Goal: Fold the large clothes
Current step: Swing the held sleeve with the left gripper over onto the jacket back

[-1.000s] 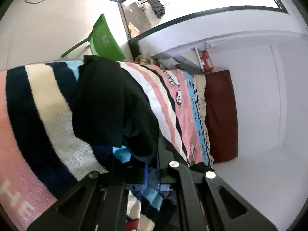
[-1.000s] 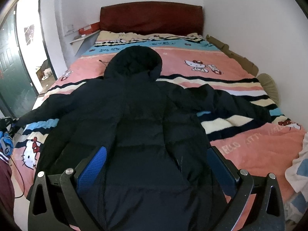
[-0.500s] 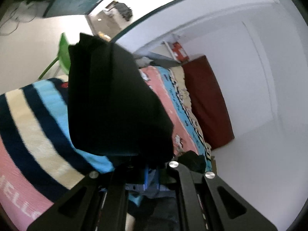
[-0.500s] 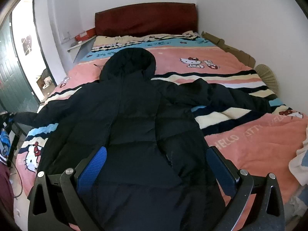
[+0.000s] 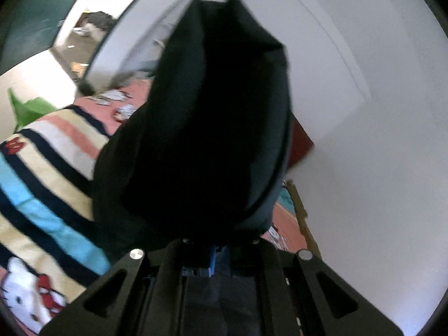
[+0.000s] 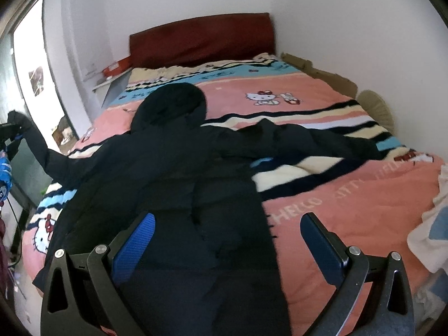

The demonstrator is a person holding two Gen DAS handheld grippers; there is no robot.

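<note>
jacket: big black hooded puffer jacket (image 6: 173,173) lying flat on the bed, hood (image 6: 170,103) pointing toward the headboard end, hem hanging over the foot edge right under the right wrist camera

left sleeve: lifted off the bed's left edge, cuff end (image 6: 19,120) up in the air over there; in the left wrist view the same black sleeve (image 5: 207,128) fills most of the frame, blurry, standing up in front of the camera

right sleeve: stretched out flat (image 6: 322,140) across the stripes toward the bed's right edge

left gripper: black two-finger gripper (image 5: 217,247), fingers clenched tight on the sleeve fabric, with the blue pads barely peeking out underneath; from the right wrist view you only catch a bit of it at the far left

right gripper: black gripper (image 6: 228,238) with blue-padded fingers (image 6: 134,243) spread wide apart, grasping nothing, hanging over the lower part of the jacket near the foot edge; can't tell if it touches the fabric

bed: covered with a fuzzy pink blanket (image 6: 350,204) with cream, navy and light blue stripes and cartoon cat prints, dark red padded headboard (image 6: 201,39) against the white wall

other stuff: a white cloth (image 6: 428,240) sits at the right foot corner of the bed; something bright green (image 5: 30,109) shows past the bed edge in the left wrist view, too blurry to say what
</note>
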